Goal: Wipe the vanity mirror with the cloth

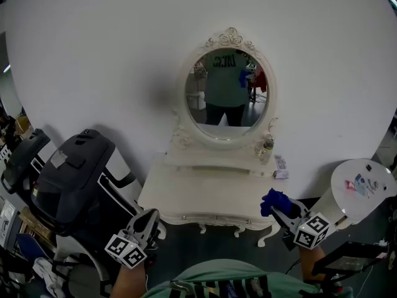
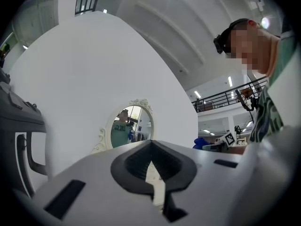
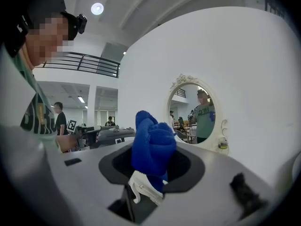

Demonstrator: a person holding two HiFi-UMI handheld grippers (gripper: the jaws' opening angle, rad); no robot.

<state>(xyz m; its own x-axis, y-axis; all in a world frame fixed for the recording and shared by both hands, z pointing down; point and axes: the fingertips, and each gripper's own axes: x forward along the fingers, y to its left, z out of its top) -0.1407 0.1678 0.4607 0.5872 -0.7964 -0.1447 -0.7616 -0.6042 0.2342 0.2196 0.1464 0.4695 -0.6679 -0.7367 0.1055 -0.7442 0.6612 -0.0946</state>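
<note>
The oval vanity mirror [image 1: 227, 92] in its ornate white frame stands on the white dressing table [image 1: 205, 194] against the white wall. It also shows in the left gripper view as the mirror [image 2: 131, 126] and in the right gripper view as the mirror [image 3: 194, 114]. My right gripper [image 1: 280, 211] is shut on a bunched blue cloth [image 1: 275, 200], held low at the table's front right corner, well short of the glass. The cloth [image 3: 153, 147] sticks up between that right gripper's [image 3: 150, 173] jaws. My left gripper [image 1: 146, 222] hangs shut and empty below the table's front left corner.
A bulky black and white machine [image 1: 74, 172] stands close on the left. A round white side table [image 1: 363, 185] with small items is on the right. A small bottle [image 1: 267, 146] and a small box [image 1: 281, 166] sit on the dressing table's right side.
</note>
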